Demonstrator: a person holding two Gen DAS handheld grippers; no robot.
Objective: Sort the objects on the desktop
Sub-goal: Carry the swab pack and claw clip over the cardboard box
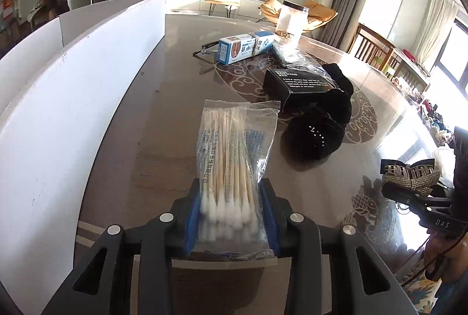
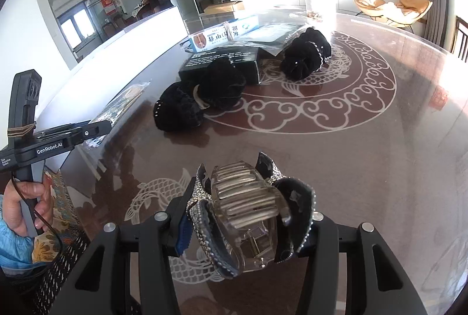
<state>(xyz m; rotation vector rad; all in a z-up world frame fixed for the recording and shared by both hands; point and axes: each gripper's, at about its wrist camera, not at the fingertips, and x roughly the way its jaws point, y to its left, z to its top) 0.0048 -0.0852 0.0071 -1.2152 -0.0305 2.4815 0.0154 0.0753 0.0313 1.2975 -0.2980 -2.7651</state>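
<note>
Your left gripper (image 1: 231,215) clamps the clear cotton-swab packet (image 1: 234,165); your right gripper (image 2: 245,230) pinches the rhinestone-trimmed hair claw (image 2: 248,215). Carry both level, clear of the black scrunchies (image 2: 199,101) mid-frame.

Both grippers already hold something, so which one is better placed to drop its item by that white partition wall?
Left, probably. The left gripper, shut on the cotton swab bag, sits right beside the white partition. The right gripper, holding the hair claw clip, is further away.

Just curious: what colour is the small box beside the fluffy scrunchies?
Black with white lettering: the small box shows best in the left wrist view.
</note>
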